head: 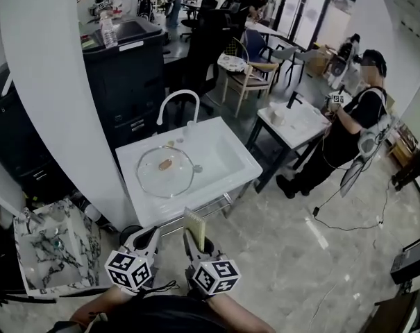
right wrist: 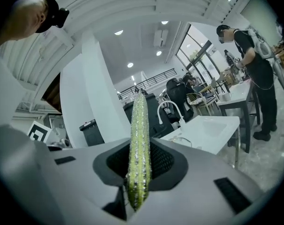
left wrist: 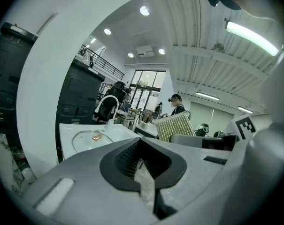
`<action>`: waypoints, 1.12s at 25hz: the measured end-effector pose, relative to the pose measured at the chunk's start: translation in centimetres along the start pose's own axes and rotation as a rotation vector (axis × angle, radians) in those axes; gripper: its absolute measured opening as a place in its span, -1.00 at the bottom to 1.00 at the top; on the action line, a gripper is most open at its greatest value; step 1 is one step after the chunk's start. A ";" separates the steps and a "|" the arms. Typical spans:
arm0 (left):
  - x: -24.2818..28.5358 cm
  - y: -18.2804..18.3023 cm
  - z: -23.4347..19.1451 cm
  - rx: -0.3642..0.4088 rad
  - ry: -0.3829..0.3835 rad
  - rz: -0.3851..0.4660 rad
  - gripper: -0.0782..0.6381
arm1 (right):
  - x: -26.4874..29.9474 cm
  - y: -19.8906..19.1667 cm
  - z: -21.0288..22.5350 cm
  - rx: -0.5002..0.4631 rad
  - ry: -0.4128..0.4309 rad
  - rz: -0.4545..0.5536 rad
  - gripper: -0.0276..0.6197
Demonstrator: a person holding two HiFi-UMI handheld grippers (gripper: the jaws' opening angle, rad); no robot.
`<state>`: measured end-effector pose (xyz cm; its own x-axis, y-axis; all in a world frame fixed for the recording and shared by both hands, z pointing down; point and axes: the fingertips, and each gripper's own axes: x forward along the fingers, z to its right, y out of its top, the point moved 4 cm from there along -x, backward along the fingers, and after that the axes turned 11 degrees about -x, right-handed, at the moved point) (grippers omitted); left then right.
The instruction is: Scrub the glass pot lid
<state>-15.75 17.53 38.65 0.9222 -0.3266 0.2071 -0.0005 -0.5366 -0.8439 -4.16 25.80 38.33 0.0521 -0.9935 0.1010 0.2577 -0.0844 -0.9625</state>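
Right gripper [right wrist: 139,184] around sponge [right wrist: 140,125], base hidden.

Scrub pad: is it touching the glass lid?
No, the scrub pad stands clamped in the right hand-held gripper, well short of the glass lid lying on the white sink top.

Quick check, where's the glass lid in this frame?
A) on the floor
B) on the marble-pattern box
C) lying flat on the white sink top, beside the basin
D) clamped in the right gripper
C: the head view shows the glass lid lying flat on the sink top, left of the basin.
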 end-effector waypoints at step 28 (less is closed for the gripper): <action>22.4 6.9 -0.9 -0.028 0.069 0.047 -0.78 | 13.3 5.8 19.6 0.028 0.061 -0.055 -0.71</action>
<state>4.55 5.80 37.93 0.8919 -0.4044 0.2026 -0.0543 -0.5404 -0.8397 16.92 13.62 38.98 -0.0218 -0.9903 0.1373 0.2857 -0.1378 -0.9484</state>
